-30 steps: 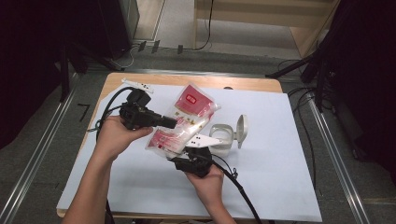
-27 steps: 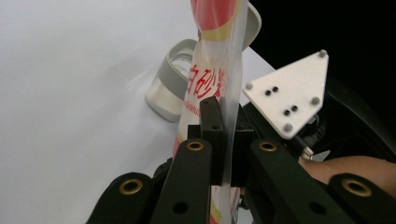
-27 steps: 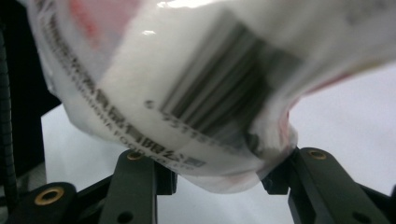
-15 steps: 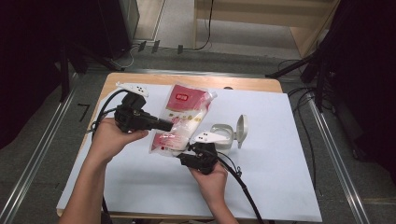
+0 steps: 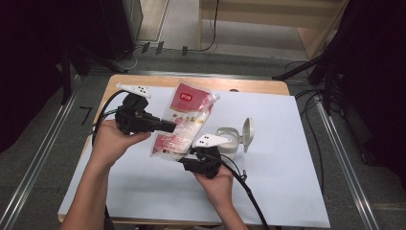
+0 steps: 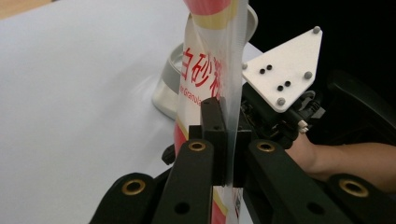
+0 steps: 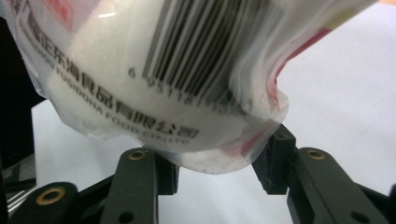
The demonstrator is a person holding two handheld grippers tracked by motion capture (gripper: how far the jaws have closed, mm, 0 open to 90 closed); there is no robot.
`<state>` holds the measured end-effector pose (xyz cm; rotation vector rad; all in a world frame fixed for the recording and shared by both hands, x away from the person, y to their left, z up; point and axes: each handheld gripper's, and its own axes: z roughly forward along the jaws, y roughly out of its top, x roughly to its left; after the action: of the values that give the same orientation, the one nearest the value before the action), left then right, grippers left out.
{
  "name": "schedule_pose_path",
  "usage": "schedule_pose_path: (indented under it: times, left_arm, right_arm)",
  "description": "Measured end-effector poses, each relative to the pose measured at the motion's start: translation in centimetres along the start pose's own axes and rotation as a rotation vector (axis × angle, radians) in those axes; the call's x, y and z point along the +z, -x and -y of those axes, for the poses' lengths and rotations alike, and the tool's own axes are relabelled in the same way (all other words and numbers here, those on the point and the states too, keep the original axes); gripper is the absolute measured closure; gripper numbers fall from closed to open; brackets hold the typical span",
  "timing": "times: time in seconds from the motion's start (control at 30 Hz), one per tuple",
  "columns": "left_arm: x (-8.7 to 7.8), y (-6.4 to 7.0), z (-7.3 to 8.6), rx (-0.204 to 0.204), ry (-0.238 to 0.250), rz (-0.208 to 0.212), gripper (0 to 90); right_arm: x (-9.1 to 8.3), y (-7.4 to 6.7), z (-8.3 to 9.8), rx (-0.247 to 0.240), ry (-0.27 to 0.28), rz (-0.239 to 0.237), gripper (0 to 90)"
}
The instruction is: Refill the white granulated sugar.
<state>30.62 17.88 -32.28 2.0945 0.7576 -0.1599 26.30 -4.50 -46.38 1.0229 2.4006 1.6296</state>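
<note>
A clear and red bag of white sugar with a corner spout is held slanted above the table between both grippers. My left gripper comes in from the left and is shut on the bag's flat side edge, its pads pinching the film. My right gripper is below the bag and shut on its bulging bottom corner, which sits between both pads. The left gripper view also shows the right gripper's grey plate.
A small grey-white container with its hinged lid standing open sits on the white sheet just right of the bag. Cables trail from both grippers. The wooden table edge runs along the far side, with metal rails on both sides.
The bag's top has swung a little toward the far left and stands steeper. Both hands have hardly moved, and both grips are unchanged.
</note>
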Motion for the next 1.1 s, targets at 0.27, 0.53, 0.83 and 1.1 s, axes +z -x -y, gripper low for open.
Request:
schedule_pose_path:
  times: [0.27, 0.53, 0.83, 1.1]
  left_arm:
    - [-0.5, -0.2, 0.0, -0.007, 0.032, -0.005, 90.0]
    - [-1.2, -0.5, 0.2, -0.002, 0.054, -0.044, 90.0]
    - [-1.0, -2.1, 0.3, -0.016, 0.070, -0.125, 90.0]
    - [-0.1, -3.5, 0.1, -0.024, 0.101, -0.164, 90.0]
  right_arm:
    - [-0.5, 0.0, -0.1, -0.023, -0.020, -0.003, 59.2]
    - [-1.4, 0.4, 0.1, -0.034, -0.022, -0.012, 59.0]
    - [-2.2, 1.1, -0.6, -0.056, -0.063, -0.084, 57.4]
    - [-3.0, 2.1, -0.8, -0.052, -0.065, -0.128, 57.6]
